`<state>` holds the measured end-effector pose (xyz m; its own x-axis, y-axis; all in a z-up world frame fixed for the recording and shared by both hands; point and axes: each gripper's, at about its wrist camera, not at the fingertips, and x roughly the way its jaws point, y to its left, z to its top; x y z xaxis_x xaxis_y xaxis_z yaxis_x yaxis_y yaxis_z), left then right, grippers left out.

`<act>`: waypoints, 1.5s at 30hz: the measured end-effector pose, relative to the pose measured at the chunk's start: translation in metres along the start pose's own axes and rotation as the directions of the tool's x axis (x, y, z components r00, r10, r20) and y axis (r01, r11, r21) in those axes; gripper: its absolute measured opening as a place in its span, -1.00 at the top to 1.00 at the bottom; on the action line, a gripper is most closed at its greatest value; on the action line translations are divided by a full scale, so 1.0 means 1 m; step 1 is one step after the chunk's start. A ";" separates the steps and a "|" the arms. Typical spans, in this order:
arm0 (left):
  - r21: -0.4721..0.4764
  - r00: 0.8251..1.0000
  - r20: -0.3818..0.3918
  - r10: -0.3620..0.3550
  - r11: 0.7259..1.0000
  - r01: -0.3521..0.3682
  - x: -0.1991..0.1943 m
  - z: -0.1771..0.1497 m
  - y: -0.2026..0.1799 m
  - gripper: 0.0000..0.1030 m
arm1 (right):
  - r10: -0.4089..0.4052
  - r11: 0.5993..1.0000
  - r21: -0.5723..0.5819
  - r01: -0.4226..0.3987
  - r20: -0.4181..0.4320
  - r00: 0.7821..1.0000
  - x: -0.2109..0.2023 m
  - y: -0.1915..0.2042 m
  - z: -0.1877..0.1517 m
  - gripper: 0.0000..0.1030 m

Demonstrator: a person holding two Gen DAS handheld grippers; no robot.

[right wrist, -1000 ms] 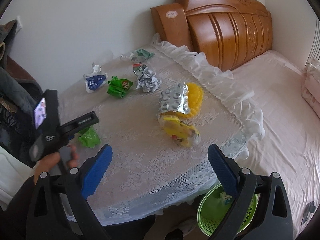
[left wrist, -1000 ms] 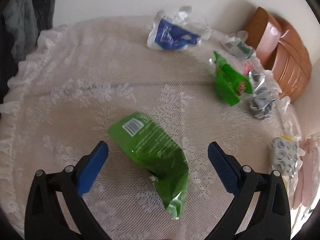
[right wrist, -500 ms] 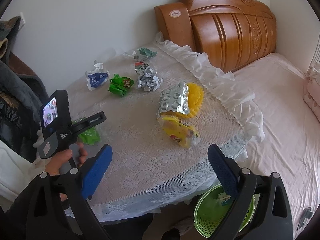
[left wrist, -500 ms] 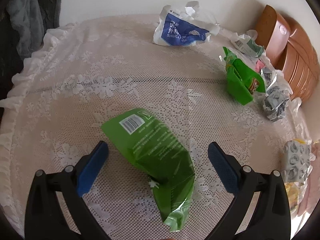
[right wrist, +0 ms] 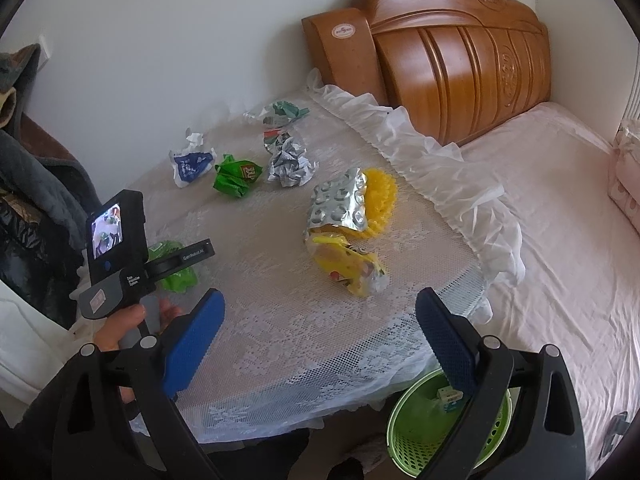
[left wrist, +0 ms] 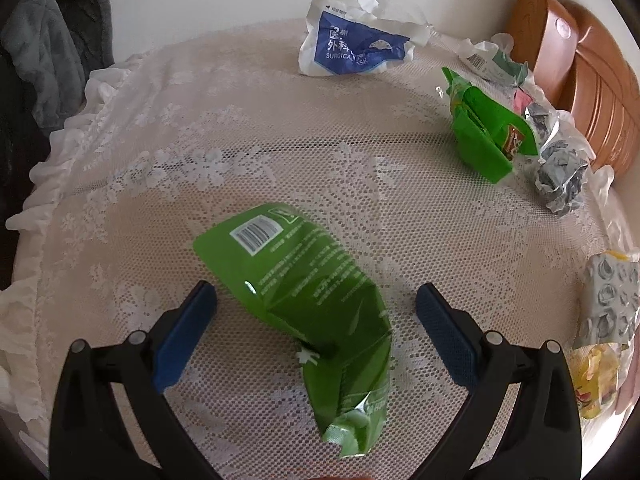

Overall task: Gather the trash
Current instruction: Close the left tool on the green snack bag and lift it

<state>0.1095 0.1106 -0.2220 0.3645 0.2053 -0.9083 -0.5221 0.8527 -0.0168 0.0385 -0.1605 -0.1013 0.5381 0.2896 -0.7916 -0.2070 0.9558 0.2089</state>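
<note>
The left gripper (left wrist: pixel 316 304) is held wide open just above the lace tablecloth (left wrist: pixel 360 184), with a flattened green wrapper (left wrist: pixel 304 284) lying between its blue pads (left wrist: pixel 186 330). The right gripper (right wrist: pixel 318 328) is likewise spread open and empty over the table's near edge, above a green basket (right wrist: pixel 424 436) on the floor. Farther off, a blue-and-white wrapper (left wrist: pixel 352 50), a second green wrapper (left wrist: pixel 484 132) and a crumpled foil ball (left wrist: pixel 560 172) are scattered on the cloth.

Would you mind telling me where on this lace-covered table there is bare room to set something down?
The widest bare stretch of the table lies along its near edge, between the yellow wrapper and the right gripper. Another runs from the blue mask packet to the green pouch. It is crowded by the headboard, around the crumpled foil and blister pack.
</note>
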 end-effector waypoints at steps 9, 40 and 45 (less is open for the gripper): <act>-0.008 1.000 -0.005 0.007 1.000 -0.007 -0.006 -0.005 0.005 -0.58 | -0.011 1.000 0.011 0.011 -0.008 1.000 0.004 -0.002 -0.003 -0.86; 0.199 0.968 0.201 -0.150 0.974 0.110 -0.118 0.049 0.128 0.32 | 0.038 0.961 -0.271 -0.051 -0.052 0.998 0.156 0.176 0.129 -0.86; 0.169 0.969 0.211 -0.126 0.981 0.091 -0.112 0.060 0.154 0.31 | 0.021 0.946 -0.320 -0.044 -0.077 0.997 0.230 0.237 0.159 -0.95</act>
<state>0.0341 0.2477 -0.0977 0.5822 0.1925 -0.7899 -0.3491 0.9366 -0.0290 0.2433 0.1407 -0.1423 0.4688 0.3043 -0.8292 -0.4814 0.8751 0.0490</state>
